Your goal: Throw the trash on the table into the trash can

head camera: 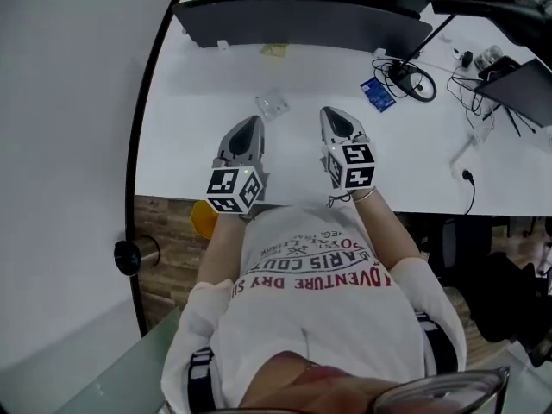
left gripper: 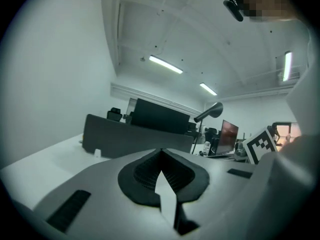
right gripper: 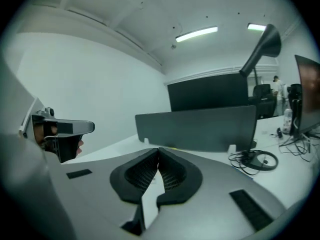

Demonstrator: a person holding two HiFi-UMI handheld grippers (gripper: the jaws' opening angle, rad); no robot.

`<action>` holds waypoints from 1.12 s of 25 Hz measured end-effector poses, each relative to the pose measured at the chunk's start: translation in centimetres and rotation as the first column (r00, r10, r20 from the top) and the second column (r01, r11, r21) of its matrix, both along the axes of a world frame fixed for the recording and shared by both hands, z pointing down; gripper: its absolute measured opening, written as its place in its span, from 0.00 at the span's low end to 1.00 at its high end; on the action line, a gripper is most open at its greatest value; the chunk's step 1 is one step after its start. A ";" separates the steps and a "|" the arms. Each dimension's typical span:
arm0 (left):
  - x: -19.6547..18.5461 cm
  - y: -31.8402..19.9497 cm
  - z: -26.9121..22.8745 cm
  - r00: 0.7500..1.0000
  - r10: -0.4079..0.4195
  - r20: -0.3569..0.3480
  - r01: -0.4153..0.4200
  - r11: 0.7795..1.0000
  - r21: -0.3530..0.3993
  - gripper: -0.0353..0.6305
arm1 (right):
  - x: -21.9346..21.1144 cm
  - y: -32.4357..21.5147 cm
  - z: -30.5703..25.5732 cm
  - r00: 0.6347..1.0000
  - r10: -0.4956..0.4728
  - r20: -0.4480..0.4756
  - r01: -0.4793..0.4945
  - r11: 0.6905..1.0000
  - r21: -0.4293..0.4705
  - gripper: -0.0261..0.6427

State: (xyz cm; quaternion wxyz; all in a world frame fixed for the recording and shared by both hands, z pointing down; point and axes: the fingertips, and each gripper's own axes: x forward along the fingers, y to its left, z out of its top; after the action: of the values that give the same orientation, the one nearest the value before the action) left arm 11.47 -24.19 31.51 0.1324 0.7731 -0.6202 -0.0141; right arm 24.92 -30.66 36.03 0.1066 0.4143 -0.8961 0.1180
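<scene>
Three scraps (head camera: 272, 103) on table (head camera: 194, 132); left claw (left gripper: 161, 152) and right claw (right gripper: 158, 149) both closed, empty.

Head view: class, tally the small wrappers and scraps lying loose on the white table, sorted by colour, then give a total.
Clear wrapper: 1
Yellow scrap: 1
Blue packet: 1
Total: 3
</scene>
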 end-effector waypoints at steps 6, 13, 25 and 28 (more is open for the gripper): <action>7.7 -3.2 1.2 0.984 0.175 0.038 -0.174 0.984 -0.030 0.09 | 8.0 -1.7 1.6 0.987 0.157 0.038 -0.154 0.986 -0.065 0.08; 9.7 -5.6 2.2 0.978 0.206 -0.022 -0.207 0.976 -0.073 0.09 | 10.5 -2.8 2.8 0.982 0.189 0.027 -0.185 0.978 -0.099 0.08; 9.5 -10.2 6.7 0.977 0.199 -0.083 -0.211 0.958 -0.195 0.09 | 13.8 -9.5 9.4 0.962 0.222 -0.160 -0.250 0.950 -0.187 0.08; 10.5 -11.7 8.4 0.974 0.209 -0.092 -0.225 0.947 -0.231 0.09 | 15.7 -11.8 12.3 0.951 0.237 -0.199 -0.281 0.931 -0.234 0.21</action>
State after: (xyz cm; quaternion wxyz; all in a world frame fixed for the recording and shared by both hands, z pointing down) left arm 21.99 -35.85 39.92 0.2460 0.8139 -0.5240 0.0501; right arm 40.66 -42.48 48.33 0.2180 0.5201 -0.7981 0.2120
